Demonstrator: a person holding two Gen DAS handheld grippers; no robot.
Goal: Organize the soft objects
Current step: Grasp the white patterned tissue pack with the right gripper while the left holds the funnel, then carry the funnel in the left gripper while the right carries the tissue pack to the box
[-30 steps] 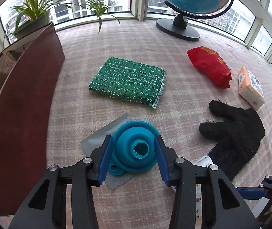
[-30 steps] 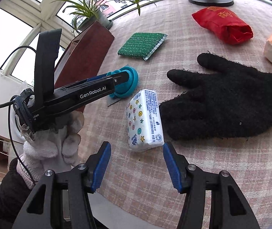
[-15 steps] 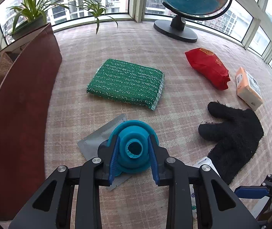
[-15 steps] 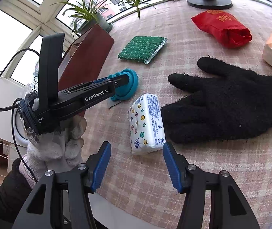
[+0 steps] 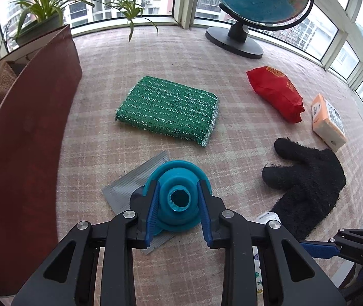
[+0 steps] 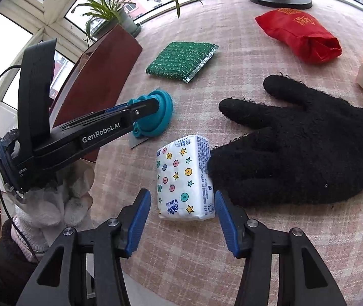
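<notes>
Left gripper (image 5: 177,204): its two blue pads are pressed on the sides of the teal funnel (image 5: 179,193), low in the middle of the left view. It has the funnel clamped.

Teal funnel: it is soft and squashy-looking, with its hole facing the camera. It sits on a flat grey packet (image 5: 128,186) on the checked cloth (image 5: 181,76).

Right gripper (image 6: 182,219): its jaws are apart and closing in. The pads do not touch anything yet.

Tissue pack (image 6: 185,178): white with stars and dots, in the lower middle of the right view. Its near end lies between the two blue pads, with a gap on each side.

Long way of the pack: it runs from the bottom of the frame up and away, the same way the right gripper points. So the pads face its two long sides, which looks good for a squeeze.

Black glove (image 6: 303,148): it touches the right side of the pack, just past the right pad. I think the pad could catch some glove fuzz.

Nearer hand: the right gripper is the close one to the pack. The left one is busy with the funnel, to the upper left of the pack.

Brown box (image 5: 28,127): it stands at the left edge. It may be where soft things go, but I cannot be sure.

Other things: a green sponge (image 5: 168,109), a red bag (image 5: 275,91) and an orange pack (image 5: 328,119) lie farther up.
</notes>
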